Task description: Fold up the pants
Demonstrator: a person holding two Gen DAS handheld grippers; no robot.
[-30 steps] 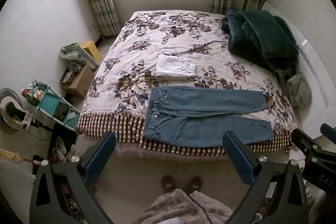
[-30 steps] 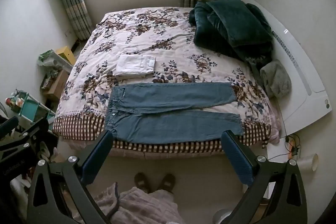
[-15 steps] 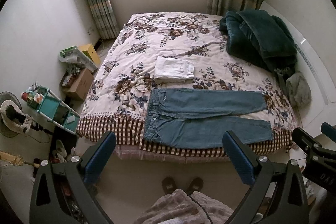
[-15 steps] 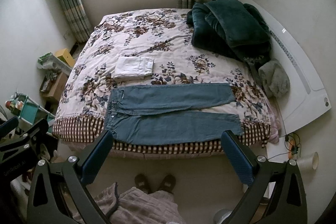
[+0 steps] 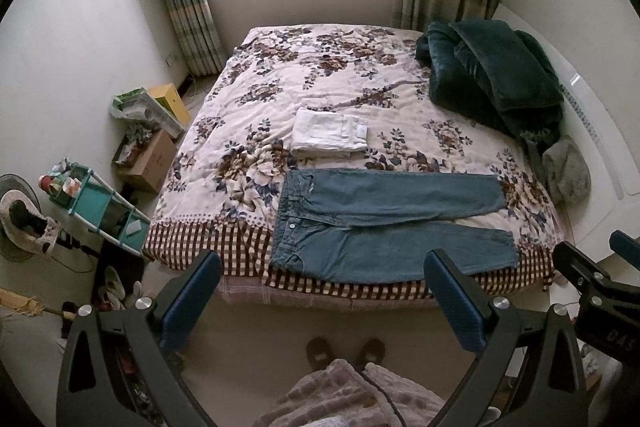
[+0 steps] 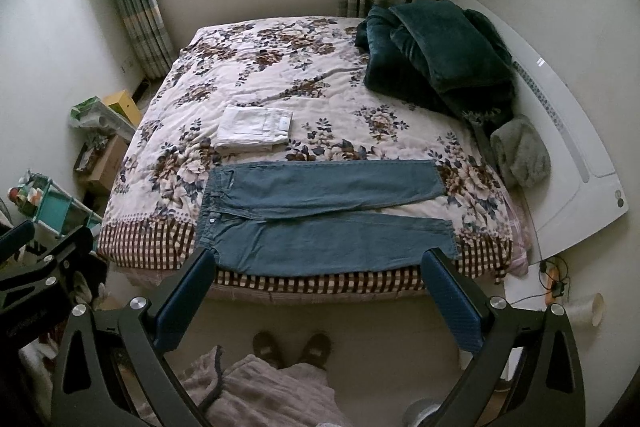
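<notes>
Bedroom with a flowery bed (image 5: 320,75); jeans (image 5: 384,223) lie flat along its near edge, mid-frame, long axis left-right, waistband left. Left tool (image 5: 324,291) and right tool (image 6: 318,287) both hang wide open, empty, well short. Left tool's nearer the waistband, I'd say.
</notes>
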